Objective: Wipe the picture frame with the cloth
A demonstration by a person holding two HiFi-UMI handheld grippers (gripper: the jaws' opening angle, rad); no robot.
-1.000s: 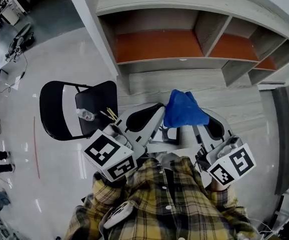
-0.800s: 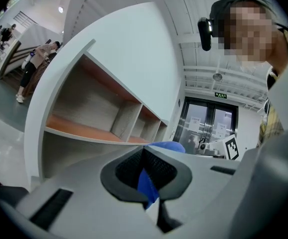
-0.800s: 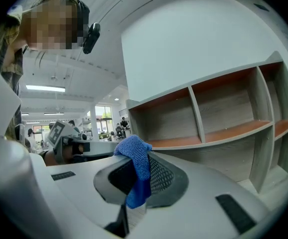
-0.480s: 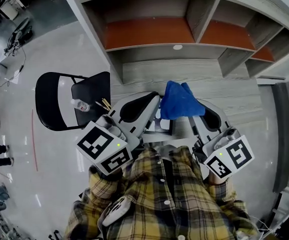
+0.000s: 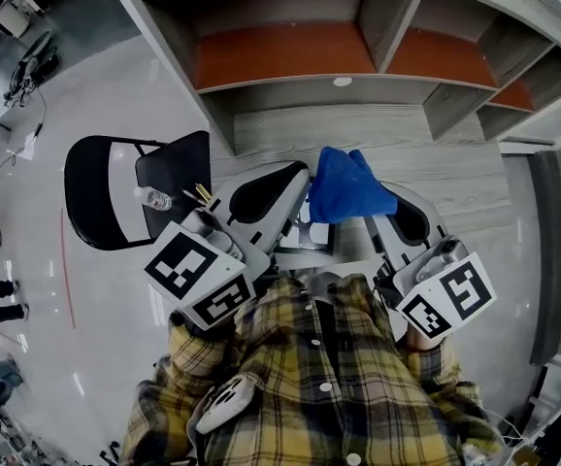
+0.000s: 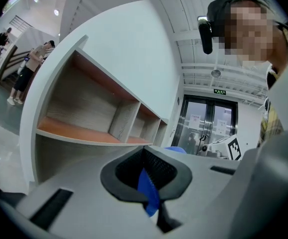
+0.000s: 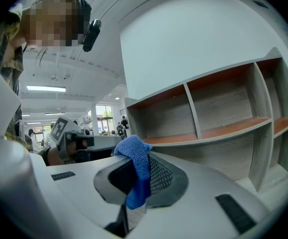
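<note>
In the head view my left gripper [image 5: 292,202] and right gripper [image 5: 382,214] are held close together in front of a plaid-shirted chest. A small dark-rimmed picture frame [image 5: 310,235] sits between them, against the left jaws. In the left gripper view the left gripper [image 6: 151,203] is shut on a thin blue-tinted edge [image 6: 147,192], which appears to be that frame. The blue cloth [image 5: 347,186] is bunched above the frame. The right gripper [image 7: 129,198] is shut on the cloth [image 7: 136,168], which drapes over its jaw tips.
A grey shelf unit with orange-brown shelves [image 5: 290,51] stands just ahead. A black folding chair [image 5: 135,187] carrying a small bottle [image 5: 151,198] and some sticks is to the left. Shiny floor lies around, with people and desks far off at the left.
The shelf unit has slid lower and nearer in the head view. Both grippers, frame and cloth have risen slightly in view, keeping the same hold and spacing.
</note>
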